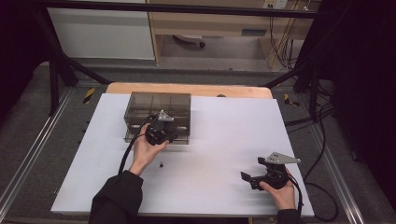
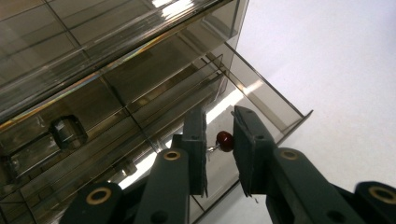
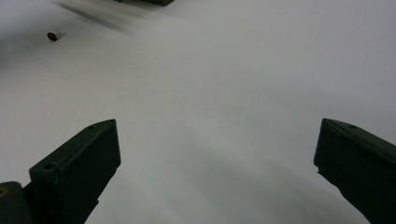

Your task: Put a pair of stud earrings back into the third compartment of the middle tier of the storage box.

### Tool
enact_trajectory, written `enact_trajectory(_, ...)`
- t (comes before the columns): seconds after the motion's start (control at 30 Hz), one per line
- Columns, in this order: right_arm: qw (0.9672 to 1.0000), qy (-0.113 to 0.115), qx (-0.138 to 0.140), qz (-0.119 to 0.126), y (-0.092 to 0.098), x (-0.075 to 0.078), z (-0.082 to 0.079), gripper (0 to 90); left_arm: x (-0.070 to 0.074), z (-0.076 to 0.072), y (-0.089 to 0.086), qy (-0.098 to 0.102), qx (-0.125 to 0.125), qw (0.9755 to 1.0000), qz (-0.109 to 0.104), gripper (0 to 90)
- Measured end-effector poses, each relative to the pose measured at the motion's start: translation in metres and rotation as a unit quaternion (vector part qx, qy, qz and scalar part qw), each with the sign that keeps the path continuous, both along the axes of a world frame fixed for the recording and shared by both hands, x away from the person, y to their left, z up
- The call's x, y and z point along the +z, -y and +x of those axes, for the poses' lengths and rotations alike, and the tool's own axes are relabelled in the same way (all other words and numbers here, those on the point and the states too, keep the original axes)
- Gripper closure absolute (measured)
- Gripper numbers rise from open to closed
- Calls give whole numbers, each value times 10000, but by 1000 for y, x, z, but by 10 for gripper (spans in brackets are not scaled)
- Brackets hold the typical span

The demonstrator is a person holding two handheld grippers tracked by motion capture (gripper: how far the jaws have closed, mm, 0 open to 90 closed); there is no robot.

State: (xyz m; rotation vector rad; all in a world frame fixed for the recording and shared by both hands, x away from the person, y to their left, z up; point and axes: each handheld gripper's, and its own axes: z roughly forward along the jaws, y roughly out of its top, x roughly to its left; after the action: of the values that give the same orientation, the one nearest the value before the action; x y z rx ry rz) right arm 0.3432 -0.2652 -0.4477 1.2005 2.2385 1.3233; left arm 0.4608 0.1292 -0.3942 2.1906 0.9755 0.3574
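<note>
Mostly clear frames, a few gaps. Left gripper [image 2: 219, 140] has its jaws narrow, with a small dark red bead [image 2: 224, 140] on a thin metal pin between the pads; the bead touches the right-hand pad, and a sliver of gap shows on the other side, so a firm pinch can't be confirmed. It sits over the pulled-out drawer [image 2: 261, 100] of a smoky transparent organizer box [image 1: 158, 109]. Which compartment lies under the bead is hard to tell: glare and reflections on the plastic blur the dividers. A dark shape inside another drawer at left can't be identified.

From the high view the left gripper [image 1: 161, 133] hides the drawer front and the bead; the hand and its cable cover the box's near edge. The box stands at the far left part of the white table [image 1: 224, 140].

Right gripper [image 1: 252, 179] rests low near the table's near right edge, well apart from the box, jaws wide with nothing between them. Its own view cuts off both jaws at the frame edges.

A second small dark bead [image 1: 161, 164] lies loose on the table near the left wrist; it appears blurred in the right gripper view [image 3: 53, 36], colour unclear there.
</note>
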Motion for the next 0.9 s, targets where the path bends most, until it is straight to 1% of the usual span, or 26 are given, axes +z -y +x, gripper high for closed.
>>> enact_trajectory(0.07,10000,1,1,-6,0,0,0,10,0,0,0,-2,5,10000,-11,724)
enact_trajectory(0.1,10000,3,0,-4,0,0,0,10,1,0,0,53,33,10000,3,703)
enact_trajectory(0.13,10000,-2,-4,1,0,0,0,10,1,0,0,53,33,10000,3,686)
enact_trajectory(0.17,10000,-2,-5,1,0,0,0,10,3,-1,-1,83,51,9999,-66,669)
enact_trajectory(0.2,10000,-5,-3,-6,0,0,0,10,4,-2,-2,113,41,9999,-46,662)
enact_trajectory(0.3,10000,-3,6,-10,0,0,0,10,8,-5,-4,139,7,9998,-105,636)
enact_trajectory(0.4,10000,12,1,-7,0,0,0,10,12,-8,-6,152,-16,9998,-109,580)
enact_trajectory(0.43,10000,7,-7,2,0,0,0,10,14,-10,-7,141,-27,9998,-101,556)
enact_trajectory(0.47,10000,7,-7,2,0,0,0,10,16,-12,-8,158,-15,9998,-120,556)
enact_trajectory(0.5,10000,9,-1,-2,0,0,0,10,17,-14,-9,184,-16,9998,-115,512)
enact_trajectory(0.57,10000,12,1,-4,0,0,0,10,22,-22,-15,229,-20,9995,-223,483)
enact_trajectory(0.6,10000,16,-3,-6,1,0,0,10,22,-22,-15,229,-20,9995,-223,465)
enact_trajectory(0.63,10000,10,-3,-5,0,0,0,10,25,-28,-19,259,-49,9994,-214,445)
enact_trajectory(0.67,10000,8,-4,-1,0,0,0,10,25,-28,-19,259,-49,9994,-214,425)
enact_trajectory(0.7,10000,13,-3,-7,0,0,0,10,27,-33,-23,308,-50,9993,-220,405)
enact_trajectory(0.73,10000,10,1,-6,0,0,0,10,27,-33,-23,308,-50,9993,-220,386)
enact_trajectory(0.8,10000,0,3,-6,0,0,0,10,29,-41,-30,309,-61,9993,-217,348)
enact_trajectory(0.9,10000,-5,3,-8,0,0,0,10,28,-45,-34,290,-44,9993,-231,294)
